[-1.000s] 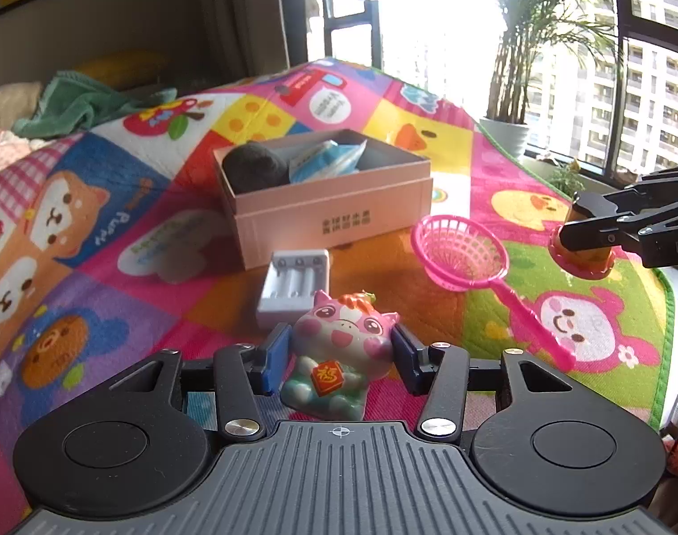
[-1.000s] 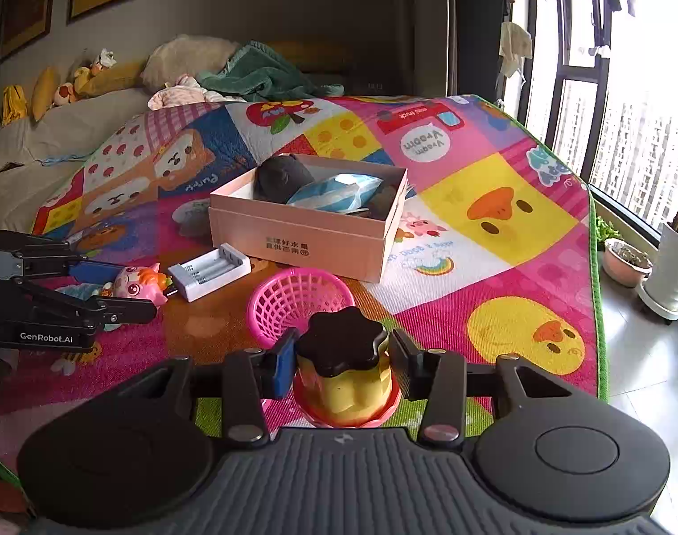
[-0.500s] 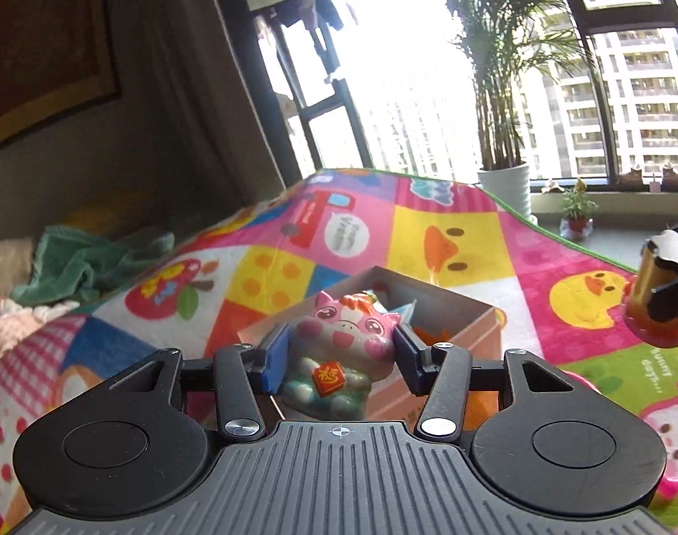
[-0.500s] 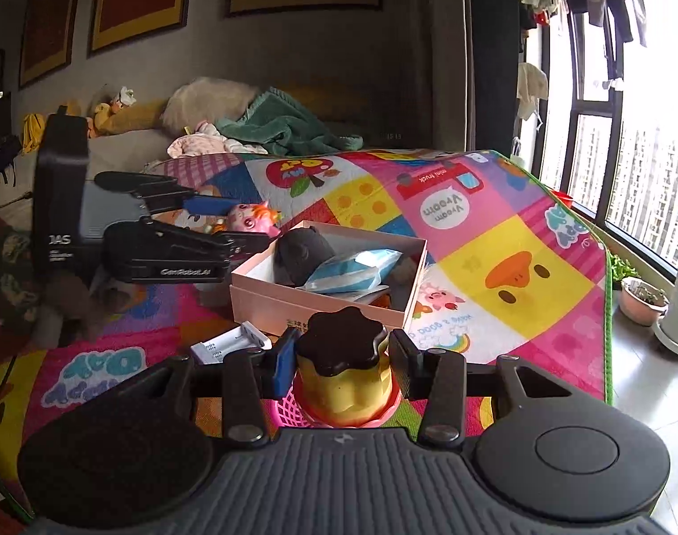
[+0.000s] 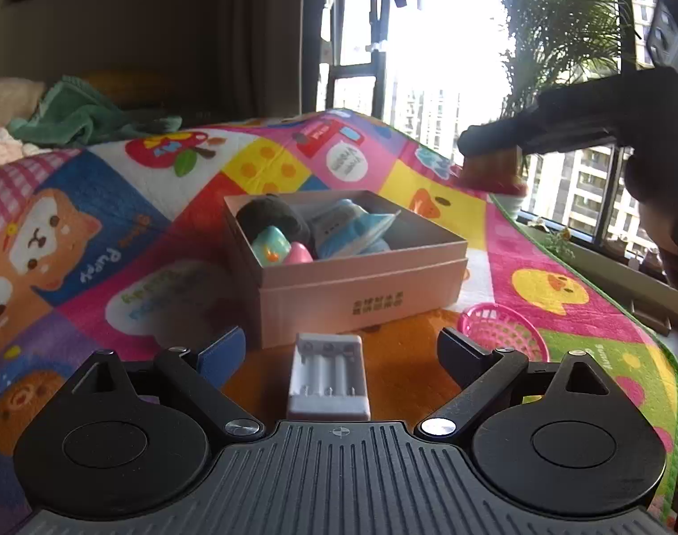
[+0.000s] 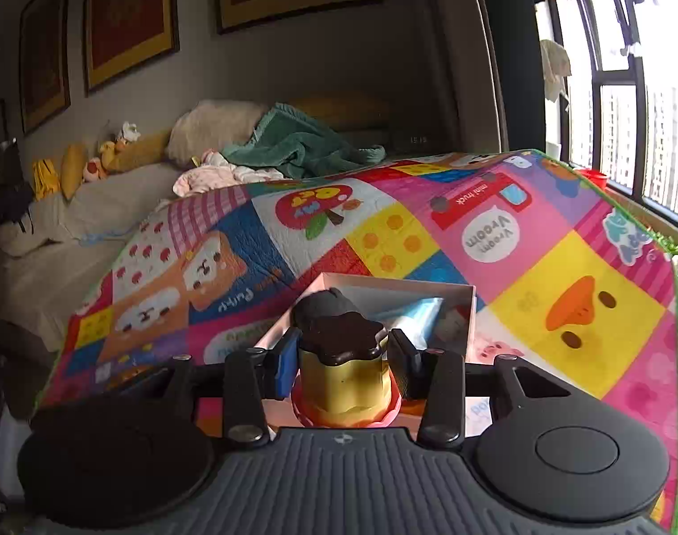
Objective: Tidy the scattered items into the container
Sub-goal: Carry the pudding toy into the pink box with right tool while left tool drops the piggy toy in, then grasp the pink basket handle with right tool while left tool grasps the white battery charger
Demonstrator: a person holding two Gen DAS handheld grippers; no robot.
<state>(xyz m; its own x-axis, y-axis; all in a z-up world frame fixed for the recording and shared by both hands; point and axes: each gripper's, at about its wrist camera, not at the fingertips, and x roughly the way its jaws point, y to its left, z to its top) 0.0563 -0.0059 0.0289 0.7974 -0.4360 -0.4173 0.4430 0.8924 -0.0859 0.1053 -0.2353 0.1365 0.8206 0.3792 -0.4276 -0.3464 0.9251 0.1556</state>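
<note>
The pink box (image 5: 361, 285) stands on the play mat, holding a dark round thing, a blue packet and the pig toy (image 5: 278, 247). My left gripper (image 5: 339, 352) hangs in front of the box, its jaws opening wide with nothing between them. Below it lies a white battery holder (image 5: 327, 374); a pink net scoop (image 5: 501, 332) lies to the right. My right gripper (image 6: 343, 363) is shut on the yellow pudding toy (image 6: 345, 379) with a dark top, above the near end of the box (image 6: 470, 312). In the left wrist view the pudding toy (image 5: 490, 169) hovers beyond the box.
The colourful play mat (image 6: 561, 276) covers the floor. A sofa with a green blanket (image 6: 303, 142), pillows and soft toys stands behind. Windows and potted plants (image 5: 557, 44) run along the right side past the mat's edge.
My left gripper carried the pig toy over the box, released it inside, opened and pulled back. My right gripper lifted the pudding toy and moved it over the box.
</note>
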